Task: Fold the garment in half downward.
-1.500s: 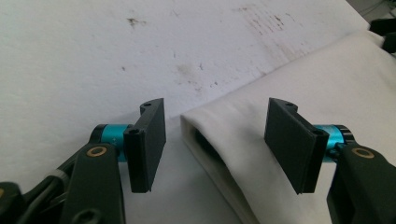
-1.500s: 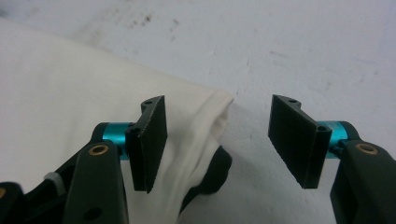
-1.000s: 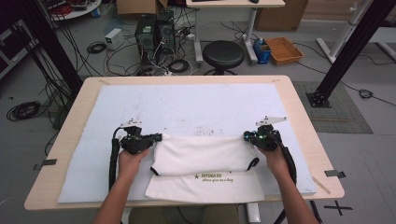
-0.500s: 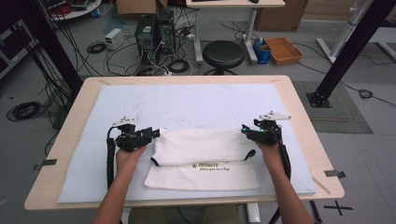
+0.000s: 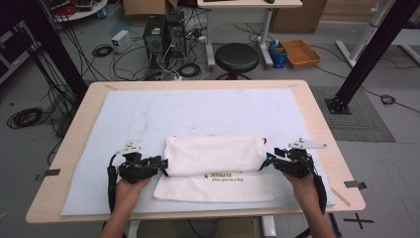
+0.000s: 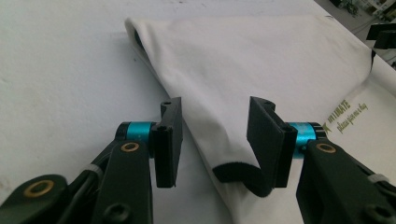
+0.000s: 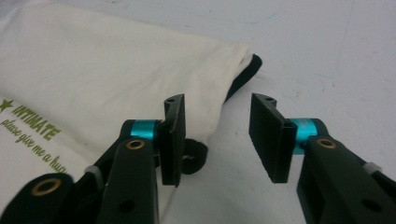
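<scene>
Near the table's front edge lies a folded white bag (image 5: 214, 161), its printed lower layer partly covered by the fold. The left gripper (image 5: 157, 164) and right gripper (image 5: 275, 157) flank its ends, jaws part-open after just closing somewhat, gripping nothing. The bag's black strap (image 6: 238, 173) is half hidden behind one jaw. A white mat (image 5: 198, 111) covers the table (image 5: 317, 111); beyond stand a stool (image 5: 238, 57) and tangled cables.

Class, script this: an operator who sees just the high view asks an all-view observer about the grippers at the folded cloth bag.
Operator: Is the left gripper gripping the bag?
Observer: No. Its jaws, just closing, stand open; the bag's black-trimmed corner lies between them, unpinched.
Operator: And the right gripper?
Observer: Open too, just closing; a black strap loops behind one jaw.
Operator: The small print?
Observer: "please give me a hug".
</scene>
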